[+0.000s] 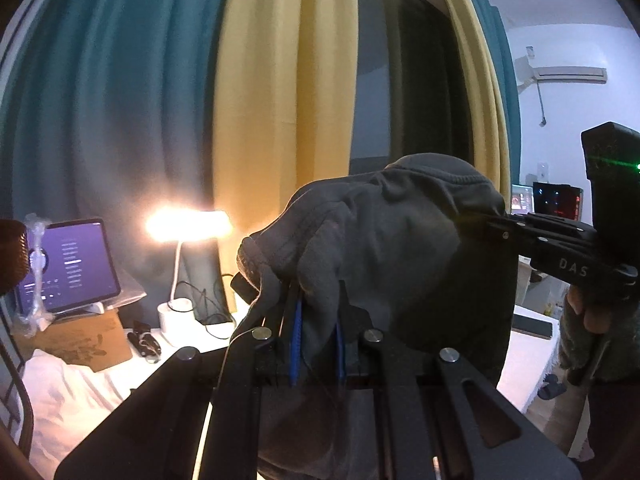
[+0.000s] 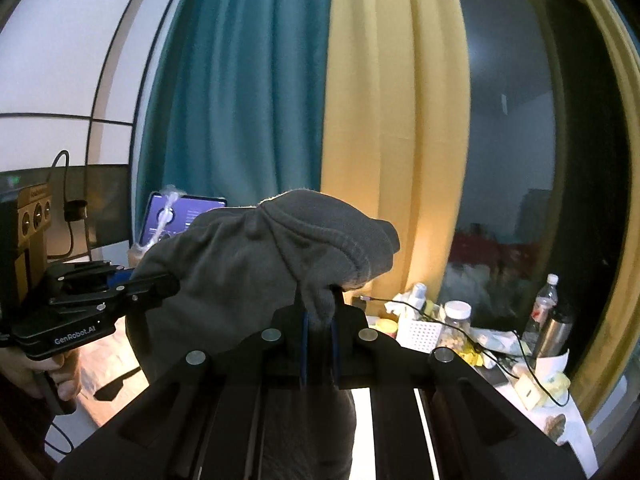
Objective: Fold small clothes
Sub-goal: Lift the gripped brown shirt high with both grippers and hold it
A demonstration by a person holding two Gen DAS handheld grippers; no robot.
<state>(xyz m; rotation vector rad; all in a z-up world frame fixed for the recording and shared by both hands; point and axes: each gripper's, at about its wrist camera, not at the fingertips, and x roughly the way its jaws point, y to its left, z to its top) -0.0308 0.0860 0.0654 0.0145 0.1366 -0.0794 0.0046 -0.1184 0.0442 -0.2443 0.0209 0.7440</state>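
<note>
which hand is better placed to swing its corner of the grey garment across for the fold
Neither clearly. The left gripper and right gripper both have their jaws shut on an edge of the grey garment, lifted between them at similar height. Slight lean: right, since bare white surface shows below it.

On my black right hand-held gripper point(image 1: 498, 216), white letters read "DAS". My black left hand-held gripper point(image 2: 160, 280) bore "GenRobot.AI" in white along its body. The tablet's text was too small to read.
</note>
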